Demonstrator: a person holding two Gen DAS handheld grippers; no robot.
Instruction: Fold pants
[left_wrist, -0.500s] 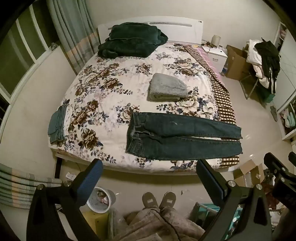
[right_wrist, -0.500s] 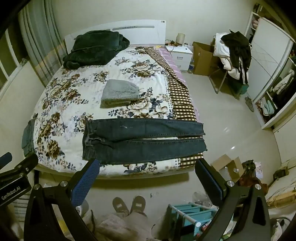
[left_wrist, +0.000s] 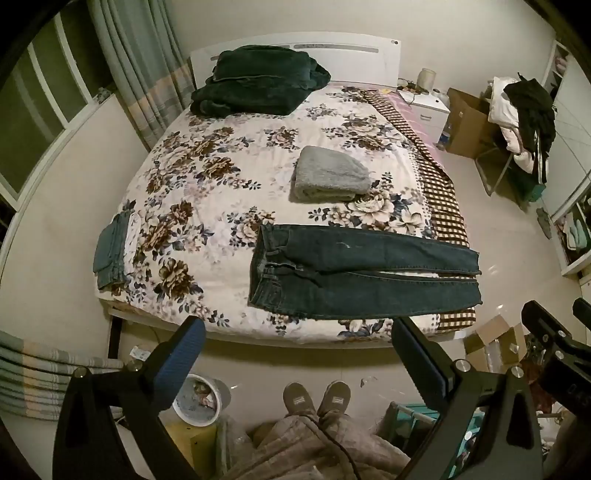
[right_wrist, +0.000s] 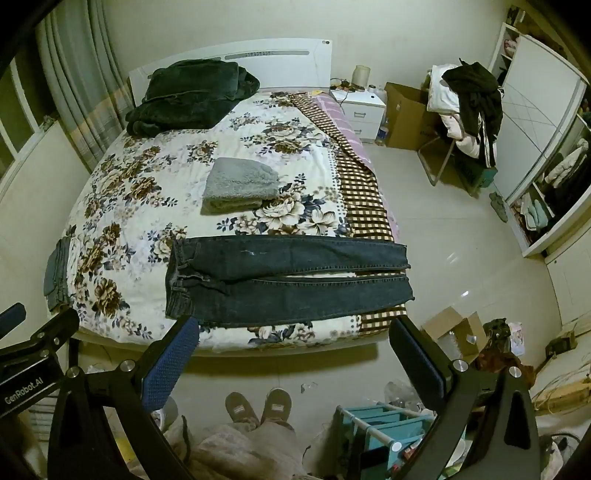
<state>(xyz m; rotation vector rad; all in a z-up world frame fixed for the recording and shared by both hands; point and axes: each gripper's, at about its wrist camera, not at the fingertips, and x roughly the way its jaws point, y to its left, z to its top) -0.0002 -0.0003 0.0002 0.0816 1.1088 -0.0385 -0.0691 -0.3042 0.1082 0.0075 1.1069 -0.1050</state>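
The left claw has black triangular arms with silver screws; its finger pads are blue and dimpled. The right claw is built alike, and its neighbour's body reads "GenRobot.AI". The person wears grey-brown slippers and a plush brownish robe.

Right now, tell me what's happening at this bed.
A person stands at the foot of the bed, holding the left tongs and the right tongs, both wide open and empty. Dark jeans lie spread flat across the near edge, waistband to the left, legs side by side, not yet folded. A folded grey blanket sits behind them. Nothing is being touched.
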